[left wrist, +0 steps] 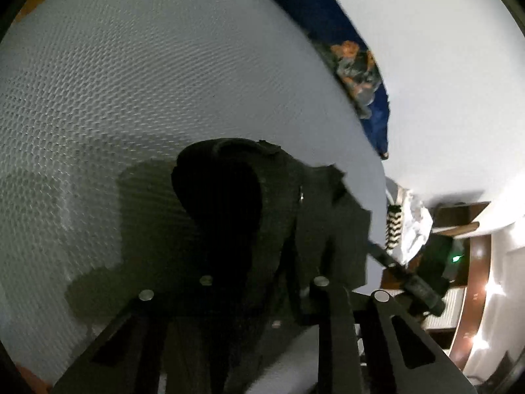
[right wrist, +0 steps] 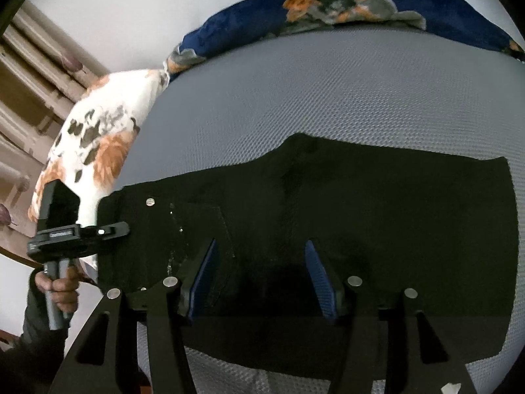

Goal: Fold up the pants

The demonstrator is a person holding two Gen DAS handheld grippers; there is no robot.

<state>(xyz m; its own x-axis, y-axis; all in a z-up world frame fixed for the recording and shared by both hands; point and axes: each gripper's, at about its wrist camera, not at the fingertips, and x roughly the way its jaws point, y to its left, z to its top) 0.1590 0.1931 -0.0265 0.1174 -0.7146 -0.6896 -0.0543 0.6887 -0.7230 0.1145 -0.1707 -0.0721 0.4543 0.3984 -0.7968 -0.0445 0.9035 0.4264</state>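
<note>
The black pants [right wrist: 361,229] lie folded across a grey textured mattress [right wrist: 328,92]; the waist with a metal button points left. My right gripper [right wrist: 262,256] is open above the pants, its blue-padded fingers [right wrist: 205,272] spread and empty. My left gripper [right wrist: 98,229] shows at the waist edge in the right wrist view, held by a hand. In the left wrist view the left gripper [left wrist: 262,279] is shut on a bunch of the black pants [left wrist: 249,203], lifted over the mattress [left wrist: 164,82].
A white floral pillow [right wrist: 98,151] lies at the left of the mattress. A dark blue floral blanket [right wrist: 328,10] lies along the far edge by a white wall. A curtain [right wrist: 29,82] hangs at far left. Wooden furniture [left wrist: 472,262] stands beyond the mattress edge.
</note>
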